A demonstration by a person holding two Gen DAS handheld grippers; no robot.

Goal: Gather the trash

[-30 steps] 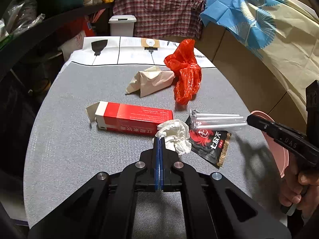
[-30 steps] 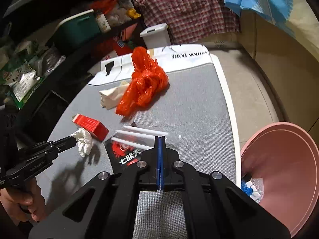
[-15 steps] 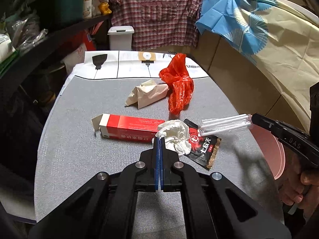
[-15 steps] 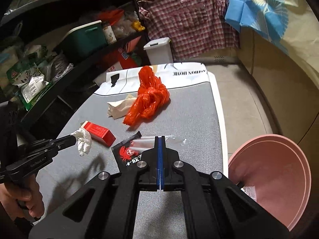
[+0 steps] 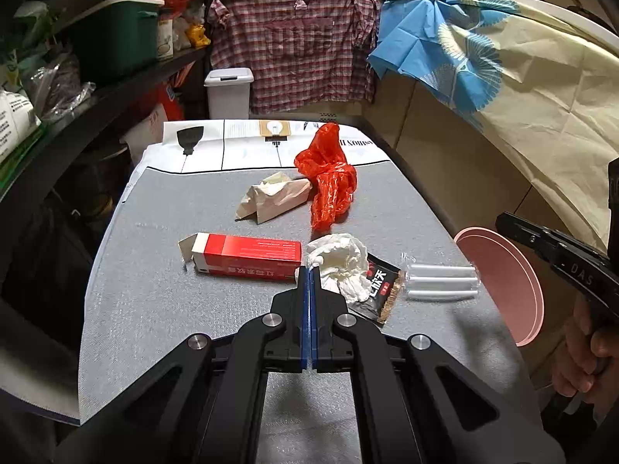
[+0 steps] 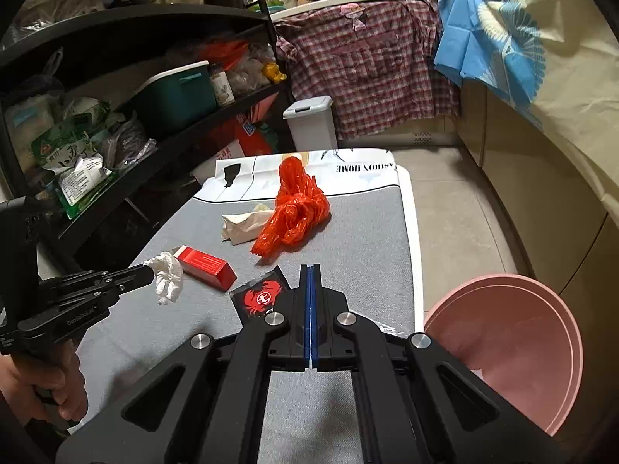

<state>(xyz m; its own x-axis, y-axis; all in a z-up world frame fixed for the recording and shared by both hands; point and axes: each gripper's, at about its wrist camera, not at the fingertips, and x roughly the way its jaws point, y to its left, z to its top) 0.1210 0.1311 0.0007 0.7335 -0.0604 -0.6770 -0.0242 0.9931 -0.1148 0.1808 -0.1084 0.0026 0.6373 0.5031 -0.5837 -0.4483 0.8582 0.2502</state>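
While in left tongs (image 5: 309,268), tissue (image 5: 340,259) near red box (image 5: 247,257).

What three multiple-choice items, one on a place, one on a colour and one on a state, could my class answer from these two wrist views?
1. Where is the pink basin?
A. On the table
B. Off the table, past its right edge
C. On the dark shelf

2. What colour is the crumpled plastic bag?
A. Red
B. Blue
C. Green

3. What is the left gripper doing?
A. Standing open above the table
B. Clamping the red box
C. Closed on the white tissue

Key: 1 B, since the right wrist view shows the basin beyond the table's white edge. 2 A, as the bag is bright red in both views. 3 C, because the tissue hangs from the closed fingertips in the right wrist view.
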